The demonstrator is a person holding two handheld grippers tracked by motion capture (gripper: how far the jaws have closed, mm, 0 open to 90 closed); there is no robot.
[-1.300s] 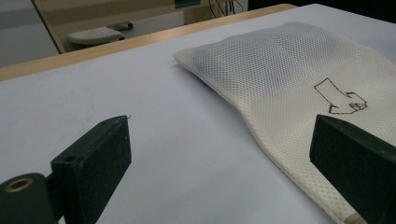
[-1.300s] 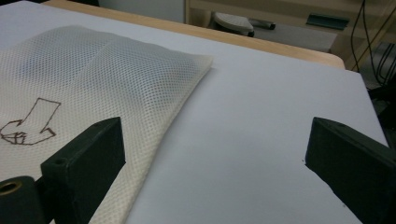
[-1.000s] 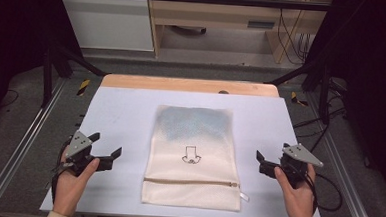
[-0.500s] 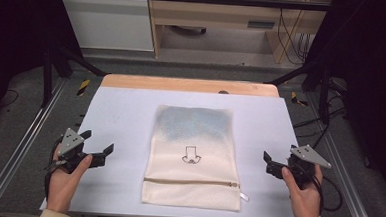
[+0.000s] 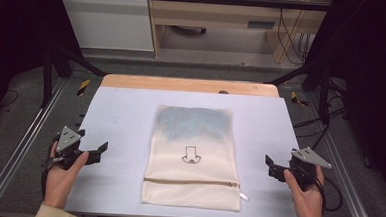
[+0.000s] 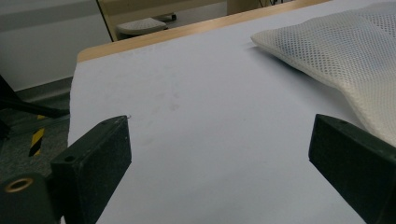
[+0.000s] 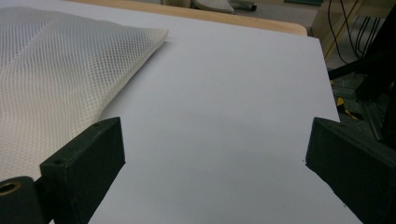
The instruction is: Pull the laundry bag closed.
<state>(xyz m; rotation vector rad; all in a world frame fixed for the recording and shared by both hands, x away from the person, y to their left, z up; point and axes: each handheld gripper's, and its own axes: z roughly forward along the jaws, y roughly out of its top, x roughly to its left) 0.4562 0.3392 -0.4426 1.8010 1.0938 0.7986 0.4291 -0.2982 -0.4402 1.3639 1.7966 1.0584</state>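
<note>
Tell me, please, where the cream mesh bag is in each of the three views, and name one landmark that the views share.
High view: the mesh bag lies flat in the middle of the table, zipper toward the person.
Left gripper view: the bag's corner is at the upper right, beyond the open jaws.
Right gripper view: the bag is at the upper left.
Shared landmark: the wooden far edge of the table.

A cream mesh bag (image 5: 193, 156) lay flat at the table's centre, zipper shut along its six-o'clock end, bluish contents showing toward twelve o'clock.
</note>
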